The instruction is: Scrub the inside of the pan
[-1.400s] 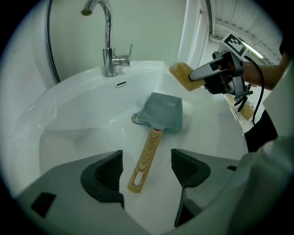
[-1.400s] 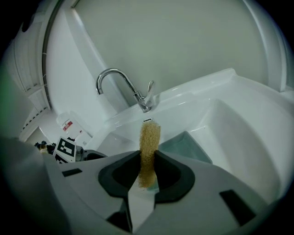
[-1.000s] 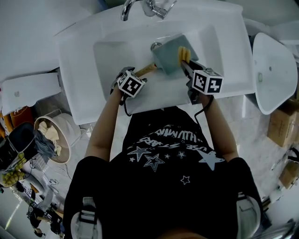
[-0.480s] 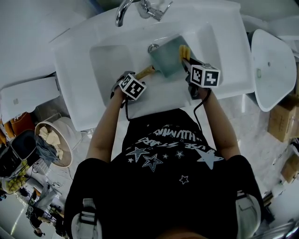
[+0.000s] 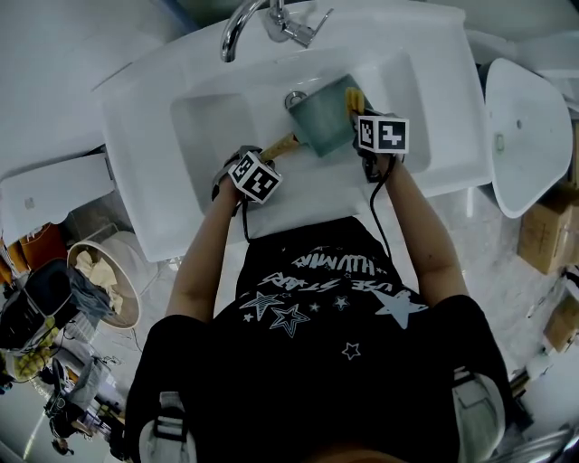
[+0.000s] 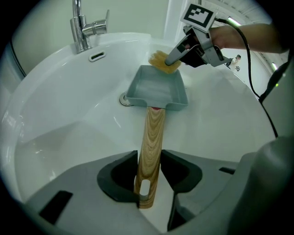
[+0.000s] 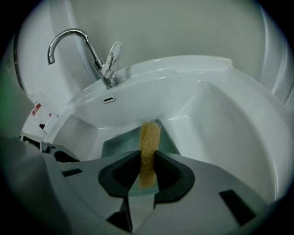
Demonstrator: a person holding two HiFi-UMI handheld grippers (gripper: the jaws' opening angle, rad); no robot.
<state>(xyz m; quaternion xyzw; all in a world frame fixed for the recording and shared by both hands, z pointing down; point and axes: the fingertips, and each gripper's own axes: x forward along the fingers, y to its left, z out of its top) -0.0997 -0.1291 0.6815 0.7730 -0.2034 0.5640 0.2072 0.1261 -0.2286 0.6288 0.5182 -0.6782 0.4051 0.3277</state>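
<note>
A square teal pan [image 5: 324, 122] [image 6: 156, 89] lies in the white sink [image 5: 158, 136], its wooden handle [image 5: 279, 145] [image 6: 151, 147] pointing toward me. My left gripper [image 5: 258, 158] [image 6: 149, 176] has just been closing, and its pads now press on both sides of the handle's end. My right gripper [image 5: 359, 113] [image 7: 147, 167] [image 6: 177, 56] is shut on a yellow sponge [image 5: 355, 98] [image 6: 161, 62] [image 7: 149, 142]. It holds the sponge upright at the pan's far right rim. Whether the sponge touches the pan is unclear.
A chrome faucet [image 5: 249, 23] [image 6: 82, 27] [image 7: 87, 43] stands at the back of the sink, above an overflow slot [image 6: 97, 56]. The drain [image 6: 124, 98] sits by the pan's left corner. A waste bin [image 5: 99, 271] stands on the floor to the left, and a white fixture [image 5: 529, 136] to the right.
My right gripper has moved up and left in the head view, carrying the sponge closer over the pan. The left gripper has stayed at the handle.
</note>
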